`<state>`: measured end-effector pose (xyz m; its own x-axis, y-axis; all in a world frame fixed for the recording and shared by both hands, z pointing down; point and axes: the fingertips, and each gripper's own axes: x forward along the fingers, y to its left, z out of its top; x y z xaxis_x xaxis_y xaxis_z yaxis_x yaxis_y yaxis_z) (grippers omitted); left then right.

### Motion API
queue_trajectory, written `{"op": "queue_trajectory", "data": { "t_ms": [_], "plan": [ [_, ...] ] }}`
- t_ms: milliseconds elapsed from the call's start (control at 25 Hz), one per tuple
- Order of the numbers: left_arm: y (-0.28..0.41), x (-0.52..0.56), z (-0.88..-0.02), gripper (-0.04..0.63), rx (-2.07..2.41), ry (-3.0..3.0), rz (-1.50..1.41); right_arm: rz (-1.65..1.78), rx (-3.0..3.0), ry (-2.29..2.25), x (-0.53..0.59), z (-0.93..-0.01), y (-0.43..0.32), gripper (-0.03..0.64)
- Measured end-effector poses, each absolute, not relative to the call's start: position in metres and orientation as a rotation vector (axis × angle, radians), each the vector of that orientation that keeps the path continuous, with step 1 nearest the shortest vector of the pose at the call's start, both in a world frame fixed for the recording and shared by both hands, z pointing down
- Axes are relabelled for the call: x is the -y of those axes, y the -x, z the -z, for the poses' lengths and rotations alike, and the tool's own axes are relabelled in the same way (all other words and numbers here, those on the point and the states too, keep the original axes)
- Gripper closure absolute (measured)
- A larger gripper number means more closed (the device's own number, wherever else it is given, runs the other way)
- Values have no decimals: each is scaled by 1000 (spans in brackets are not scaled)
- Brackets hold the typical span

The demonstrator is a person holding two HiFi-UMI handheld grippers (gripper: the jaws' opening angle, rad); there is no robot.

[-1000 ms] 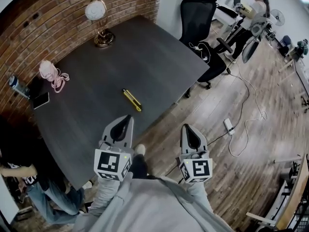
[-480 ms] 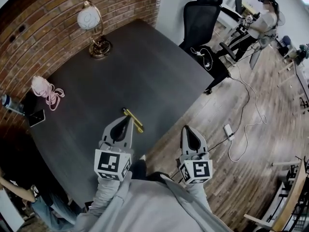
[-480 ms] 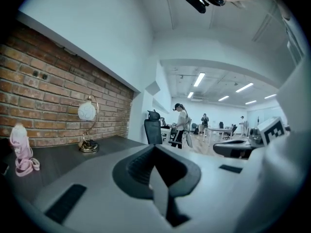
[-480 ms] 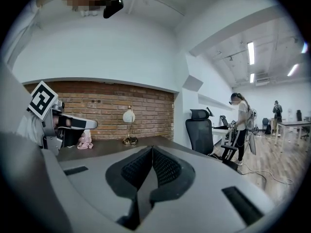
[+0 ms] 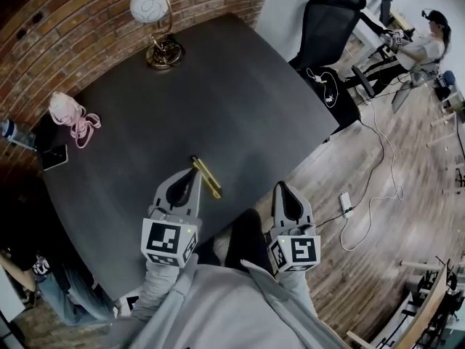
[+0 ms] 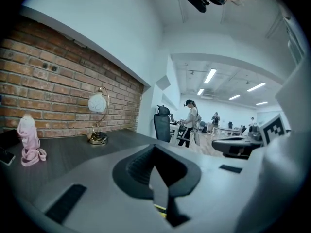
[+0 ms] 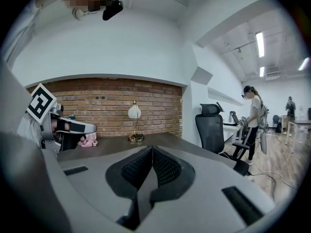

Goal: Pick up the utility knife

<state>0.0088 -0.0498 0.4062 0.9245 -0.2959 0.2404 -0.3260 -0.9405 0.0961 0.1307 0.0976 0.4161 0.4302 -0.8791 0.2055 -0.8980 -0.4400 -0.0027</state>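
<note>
A yellow and black utility knife (image 5: 206, 177) lies on the dark table (image 5: 218, 93) near its front edge. My left gripper (image 5: 190, 174) hovers over the table with its tip just left of the knife's near end; its jaws are shut with nothing in them. A yellow sliver of the knife (image 6: 159, 208) shows below the jaws in the left gripper view. My right gripper (image 5: 283, 189) is shut and empty, off the table's edge above the wooden floor. The left gripper (image 7: 63, 127) also shows in the right gripper view.
A brass lamp with a white globe (image 5: 154, 20) stands at the table's far side. A pink cord bundle (image 5: 69, 113), a phone (image 5: 55, 157) and a bottle (image 5: 11, 131) lie at the left. A black office chair (image 5: 330, 27) stands right of the table. People stand beyond.
Both grippers have come closer to the table and the knife; the left gripper's tip now lies right beside the knife. Neither gripper's jaws have changed.
</note>
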Motion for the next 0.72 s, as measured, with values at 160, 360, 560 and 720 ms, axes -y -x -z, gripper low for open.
{"op": "queue_trajectory", "data": {
  "t_ms": [160,360,560,720],
  "plan": [
    [-15,69,-407,577,632,-2918,-322,-247,1739,-2474,-62,-416,-151,598],
    [-24,97,-403,577,862,-2857,-313,-213,1956,-2303,-4,-411,-177,598],
    [-34,121,-397,577,1081,-2781,-292,-181,2148,-2125,47,-404,-195,598],
    [-41,128,-394,577,1225,-2703,-300,-185,2271,-1978,73,-400,-204,598]
  ]
}}
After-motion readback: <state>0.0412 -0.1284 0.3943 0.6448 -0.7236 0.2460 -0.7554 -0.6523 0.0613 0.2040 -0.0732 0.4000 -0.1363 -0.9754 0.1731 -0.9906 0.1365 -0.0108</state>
